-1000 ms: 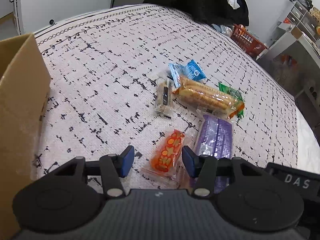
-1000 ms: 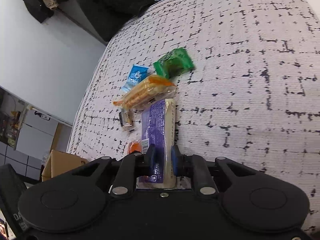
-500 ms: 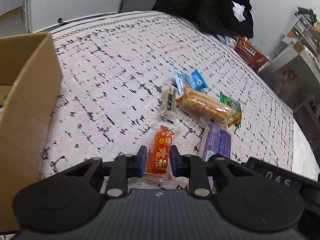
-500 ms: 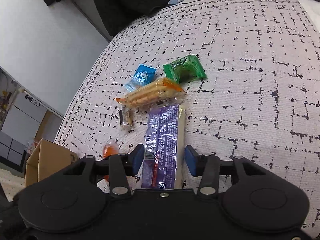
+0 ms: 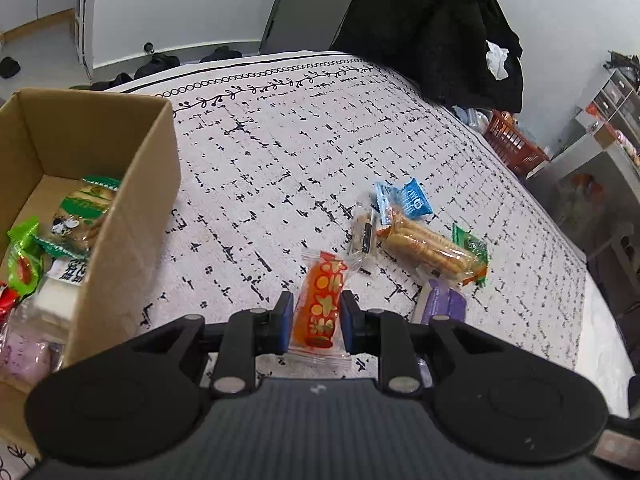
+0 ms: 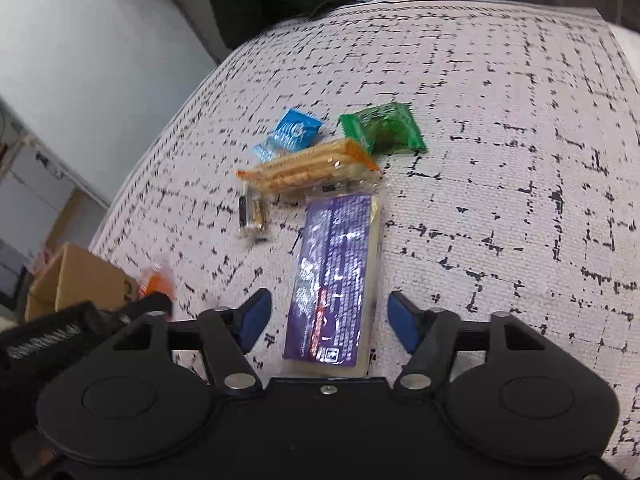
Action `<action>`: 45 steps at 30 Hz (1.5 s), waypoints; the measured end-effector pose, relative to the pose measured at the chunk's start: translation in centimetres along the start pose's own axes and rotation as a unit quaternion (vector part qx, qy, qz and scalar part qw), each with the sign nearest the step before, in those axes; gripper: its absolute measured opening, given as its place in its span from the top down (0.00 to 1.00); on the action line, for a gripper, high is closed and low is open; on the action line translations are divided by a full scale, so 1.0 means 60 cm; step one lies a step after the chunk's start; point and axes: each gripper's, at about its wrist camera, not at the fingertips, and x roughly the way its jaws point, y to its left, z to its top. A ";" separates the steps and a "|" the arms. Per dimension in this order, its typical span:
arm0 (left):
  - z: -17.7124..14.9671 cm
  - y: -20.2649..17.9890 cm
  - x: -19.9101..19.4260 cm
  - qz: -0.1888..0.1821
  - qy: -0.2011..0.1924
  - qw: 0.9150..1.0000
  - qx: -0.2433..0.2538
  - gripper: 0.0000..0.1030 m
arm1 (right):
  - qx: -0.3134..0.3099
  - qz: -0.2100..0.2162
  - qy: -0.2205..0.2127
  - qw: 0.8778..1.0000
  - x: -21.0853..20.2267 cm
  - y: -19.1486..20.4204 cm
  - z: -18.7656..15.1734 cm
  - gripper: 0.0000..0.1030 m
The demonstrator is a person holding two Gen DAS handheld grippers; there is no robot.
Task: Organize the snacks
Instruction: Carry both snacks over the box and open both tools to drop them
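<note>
Left gripper clamping an orange snack, right gripper letting go of a purple one

Left wrist view: the left gripper point(image 5: 316, 316) is pinching the orange snack packet point(image 5: 322, 304) by its near end, pads pressed on both sides, likely so it can be carried to the cardboard box point(image 5: 132, 220) at its left, which is holding other snacks. Right wrist view: the right gripper point(image 6: 328, 320), jaws just having been opening, is standing half apart around the purple packet point(image 6: 334, 276), pads clear of it, leaving it lying on the patterned worktop point(image 6: 500, 152) below the cracker pack point(image 6: 308, 168)
</note>
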 end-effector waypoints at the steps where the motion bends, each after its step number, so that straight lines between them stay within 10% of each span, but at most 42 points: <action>1: 0.000 0.001 -0.005 -0.001 -0.003 1.000 0.002 0.77 | -0.007 -0.006 0.003 1.000 0.001 0.004 -0.001 0.35; 9: 0.008 0.010 -0.048 -0.010 -0.015 1.000 0.003 0.77 | -0.023 -0.021 0.014 0.999 -0.007 0.014 -0.006 0.65; 45: 0.026 0.133 -0.186 -0.038 -0.074 0.993 -0.085 0.77 | -0.057 0.040 -0.059 0.996 -0.157 0.173 -0.032 0.68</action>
